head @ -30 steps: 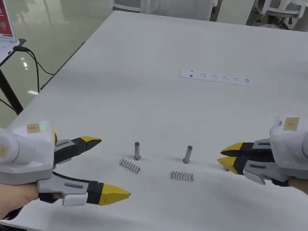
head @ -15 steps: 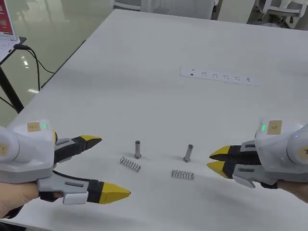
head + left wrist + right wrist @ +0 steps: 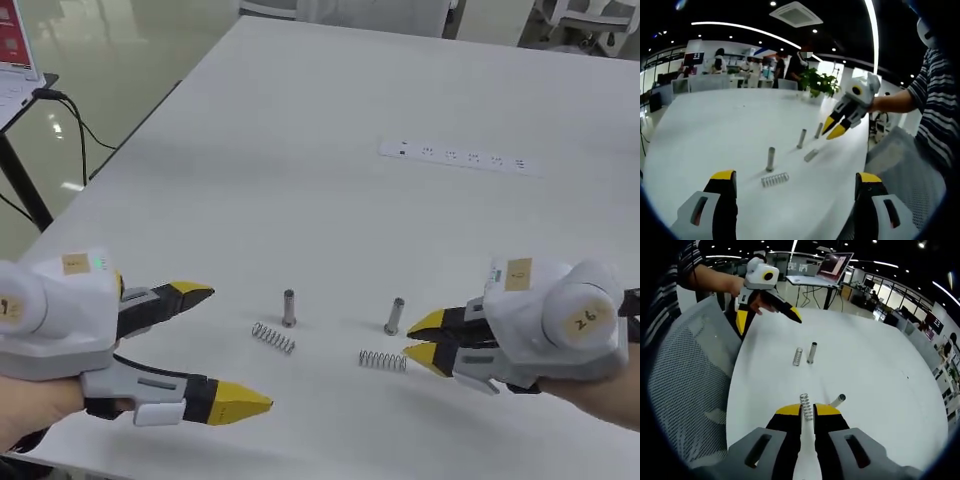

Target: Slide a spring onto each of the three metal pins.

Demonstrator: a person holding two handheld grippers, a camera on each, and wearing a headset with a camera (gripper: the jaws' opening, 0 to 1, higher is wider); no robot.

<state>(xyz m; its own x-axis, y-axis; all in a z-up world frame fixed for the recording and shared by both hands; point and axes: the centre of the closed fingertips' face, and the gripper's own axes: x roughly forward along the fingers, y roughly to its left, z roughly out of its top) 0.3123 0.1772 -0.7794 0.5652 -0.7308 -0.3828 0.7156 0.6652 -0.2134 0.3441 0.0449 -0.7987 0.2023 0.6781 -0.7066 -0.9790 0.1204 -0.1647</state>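
Left gripper: your left gripper is held low at the near left corner of the white table. Its yellow-tipped jaws are spread wide and nothing sits between them.
Right gripper: your right gripper is low over the table on the right. Its jaws are parted only a little, and the tips point left toward the springs and pins.
Right spring: the right spring lies flat on the table. One end is right at the mouth of the right gripper's jaws. You cannot tell from these views whether a tip touches it.
Left spring: the left spring lies flat just beside the foot of the left pin, on your side of it, well apart from both grippers.
Left pin: the left pin stands upright and bare, between the two grippers.
Middle pin: the middle pin stands upright and bare, just beyond the right spring and near the right gripper's upper tip.
Third pin: the third pin, seen in the left gripper view, stands upright in line with the other two, near the right gripper's tips.
Task state: no pin you can see carries a spring yet.
Power strip: a white power strip lies farther back on the table, well apart from the work.
Operator: your striped sleeve leads to the right gripper in the left gripper view, and a mesh chair stands at the table's edge.
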